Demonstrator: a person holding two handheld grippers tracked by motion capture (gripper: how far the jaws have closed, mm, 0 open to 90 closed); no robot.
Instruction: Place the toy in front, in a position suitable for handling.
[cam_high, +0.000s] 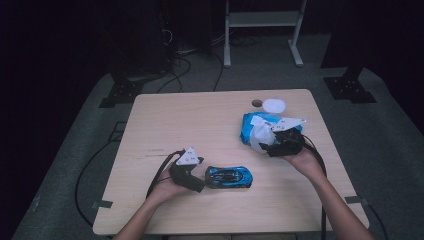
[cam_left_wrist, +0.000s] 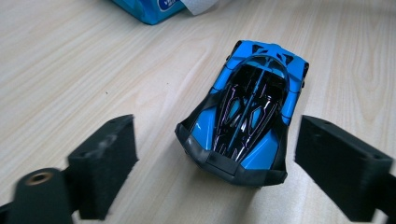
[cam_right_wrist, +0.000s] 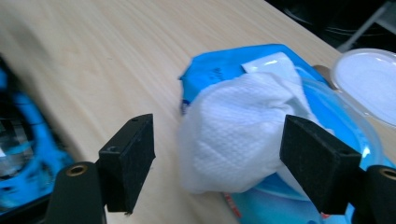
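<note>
This looks like a lab or recording studio set up for capturing handling work. A plain light wooden bench (cam_high: 200, 125) stands alone on grey carpeted floor (cam_high: 390, 150) in a dark, unlit room. Black metal stand bases (cam_high: 348, 87) are planted at 11 and 1 o'clock of the bench, black cables (cam_high: 175, 70) trail over the floor at 12 o'clock, and a white metal frame (cam_high: 262, 30) stands behind.

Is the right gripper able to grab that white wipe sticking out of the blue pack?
Probably yes: the right gripper is open, the white wipe sits between its jaws, and nothing blocks it.
</note>
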